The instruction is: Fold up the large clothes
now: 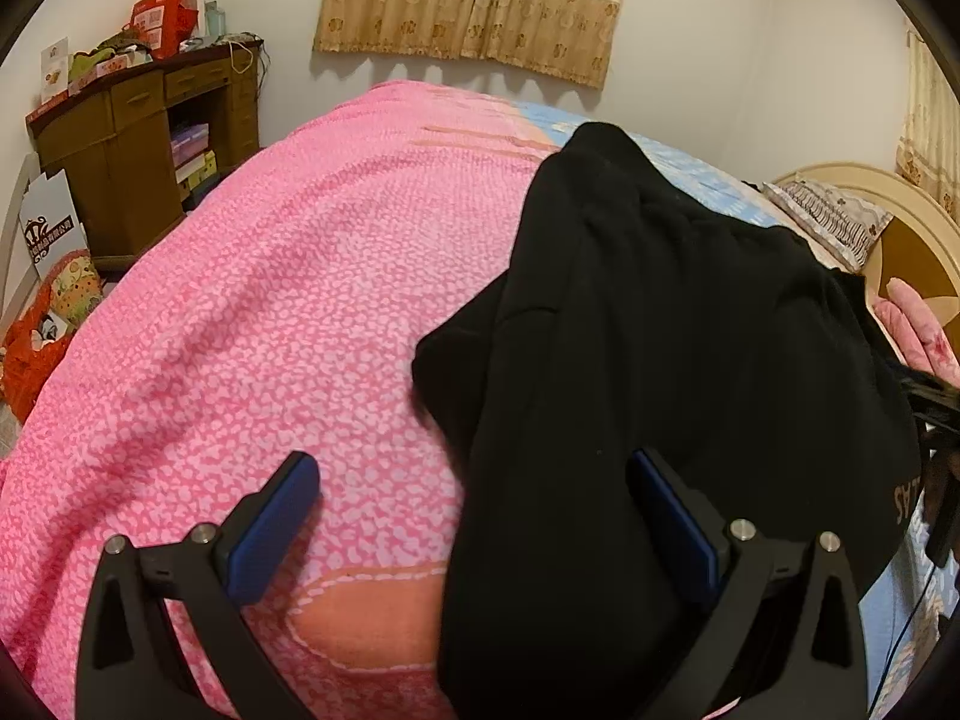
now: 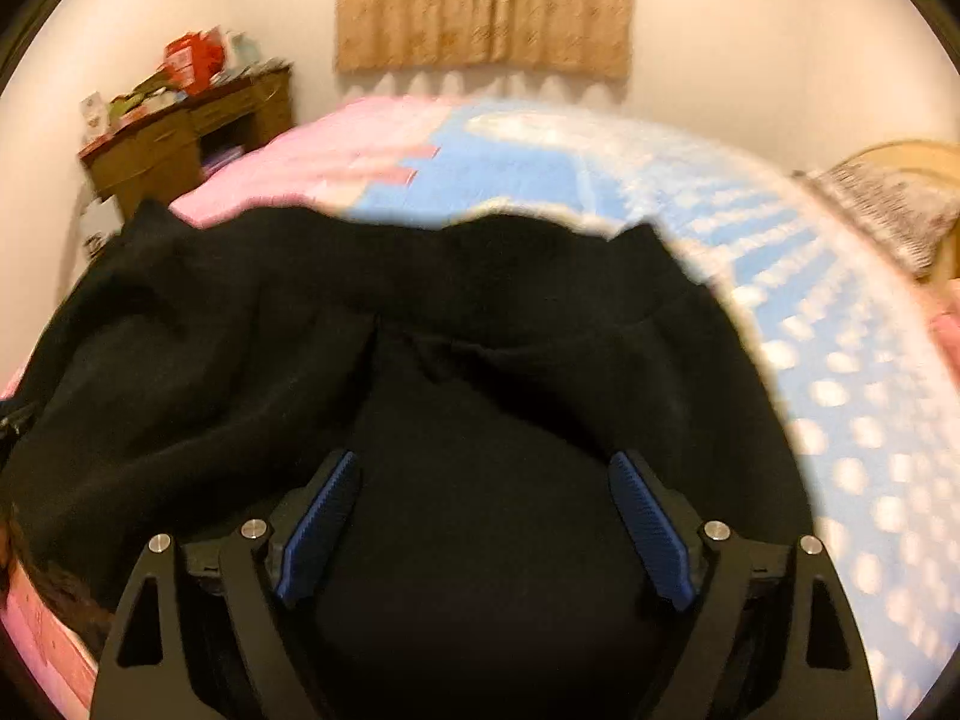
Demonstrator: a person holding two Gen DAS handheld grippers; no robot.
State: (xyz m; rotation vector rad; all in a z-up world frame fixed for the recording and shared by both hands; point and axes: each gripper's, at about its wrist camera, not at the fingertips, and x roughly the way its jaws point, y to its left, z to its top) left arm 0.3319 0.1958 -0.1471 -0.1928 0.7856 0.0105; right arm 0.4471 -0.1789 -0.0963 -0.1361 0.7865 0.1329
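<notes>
Between the wide-spread fingers of the right gripper (image 2: 483, 516) nothing is clamped, though the black garment (image 2: 420, 360) is seen lying beneath and beyond them on the bed. Over on the other side, the left gripper (image 1: 477, 516) is likewise held open, one blue pad (image 1: 276, 528) above the pink blanket (image 1: 240, 330), the other over the garment's edge. A blue blanket (image 2: 840, 390), a brown desk (image 1: 120, 144) and curtains (image 1: 474, 0) are seen farther off.
</notes>
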